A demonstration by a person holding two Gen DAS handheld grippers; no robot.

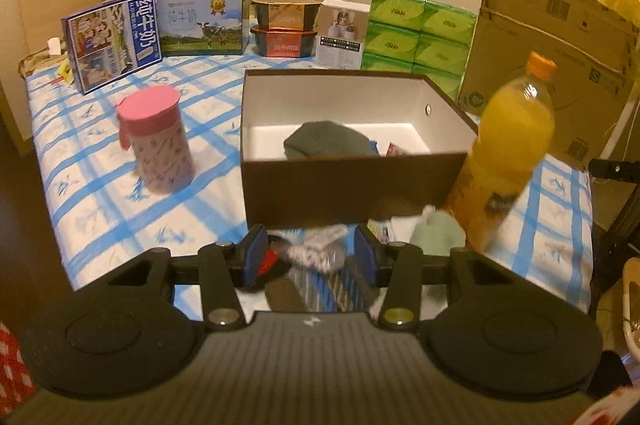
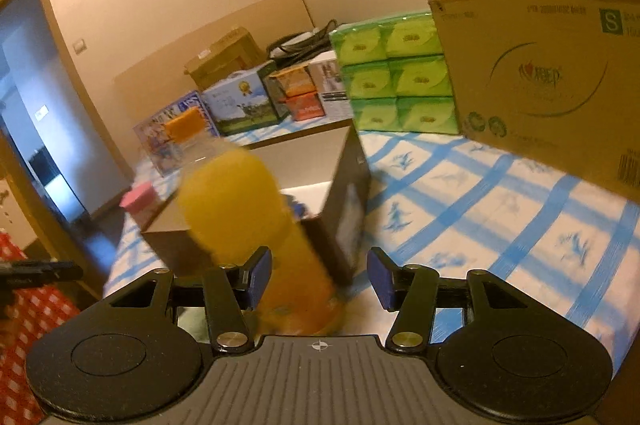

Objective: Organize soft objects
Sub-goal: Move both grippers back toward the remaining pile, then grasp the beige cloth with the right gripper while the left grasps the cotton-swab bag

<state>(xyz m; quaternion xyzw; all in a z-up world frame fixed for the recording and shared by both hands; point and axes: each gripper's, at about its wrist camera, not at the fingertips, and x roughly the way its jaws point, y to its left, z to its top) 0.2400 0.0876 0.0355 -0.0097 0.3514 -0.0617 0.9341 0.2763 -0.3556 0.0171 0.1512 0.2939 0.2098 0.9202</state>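
An open brown box [image 1: 352, 185] with a white inside stands on the blue-checked bed cover [image 1: 100, 185]. A grey knit hat [image 1: 328, 141] lies in it, beside small blue and pink pieces. In front of the box lie a white patterned sock [image 1: 320, 251], a striped cloth [image 1: 320, 289] and a pale green soft piece [image 1: 438, 233]. My left gripper [image 1: 312, 257] hovers open over this pile, its pads pressing on nothing. My right gripper [image 2: 320, 279] is open too. An orange juice bottle [image 2: 240, 201] stands blurred just ahead of it, clear of the right pad.
A pink-lidded canister [image 1: 156, 141] stands left of the box, the juice bottle [image 1: 512, 145] at its right corner. Milk cartons [image 1: 112, 41], gift boxes, green tissue packs [image 1: 420, 33] and a big cardboard box [image 1: 548, 49] line the back and right. A doorway shows at the left of the right wrist view.
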